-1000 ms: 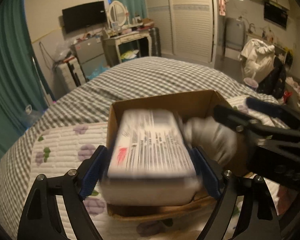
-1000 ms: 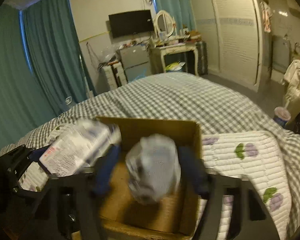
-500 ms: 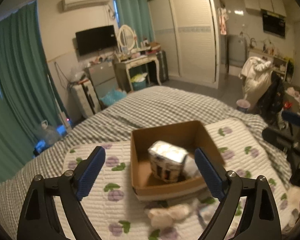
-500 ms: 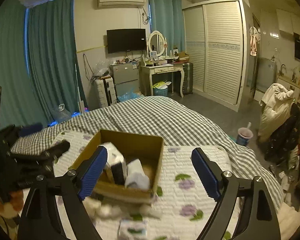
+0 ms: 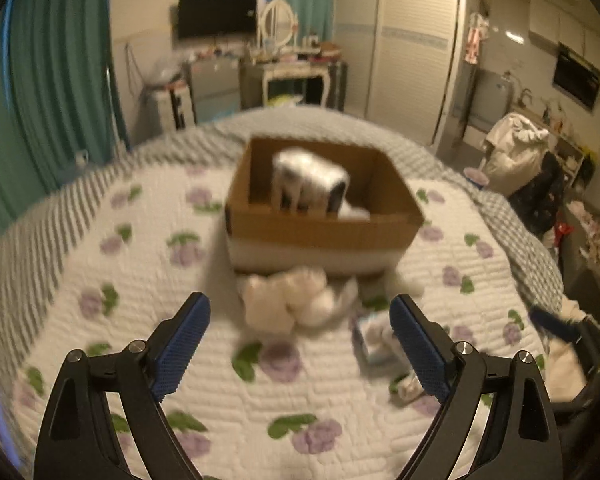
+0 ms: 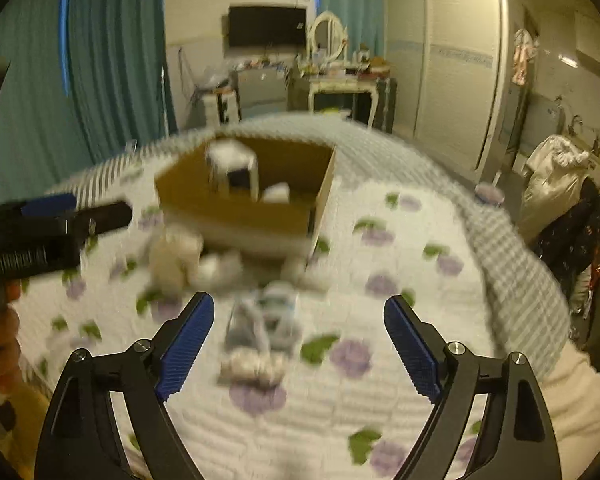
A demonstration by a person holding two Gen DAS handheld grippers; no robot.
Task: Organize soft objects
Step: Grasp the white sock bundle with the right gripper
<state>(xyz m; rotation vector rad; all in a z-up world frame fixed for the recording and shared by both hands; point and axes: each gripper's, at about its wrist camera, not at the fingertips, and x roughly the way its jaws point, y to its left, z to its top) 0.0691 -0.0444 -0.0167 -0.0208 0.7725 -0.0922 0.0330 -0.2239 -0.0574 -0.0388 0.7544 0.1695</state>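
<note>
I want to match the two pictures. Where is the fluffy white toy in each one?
Left wrist view: fluffy white toy lies centre, just in front of the cardboard box.
Right wrist view: toy lies left of centre, before the box's left corner.
Shared landmark: the cardboard box.

Cardboard box (image 5: 324, 236) on the quilt (image 5: 140, 280), tissue pack (image 5: 310, 184) and a smaller bundle (image 5: 354, 212) inside. Plush toy (image 5: 288, 300) lying just before the box; small packet (image 5: 374, 338) to its right, nearer the camera. Dressing table (image 5: 296, 76) far behind.
</note>
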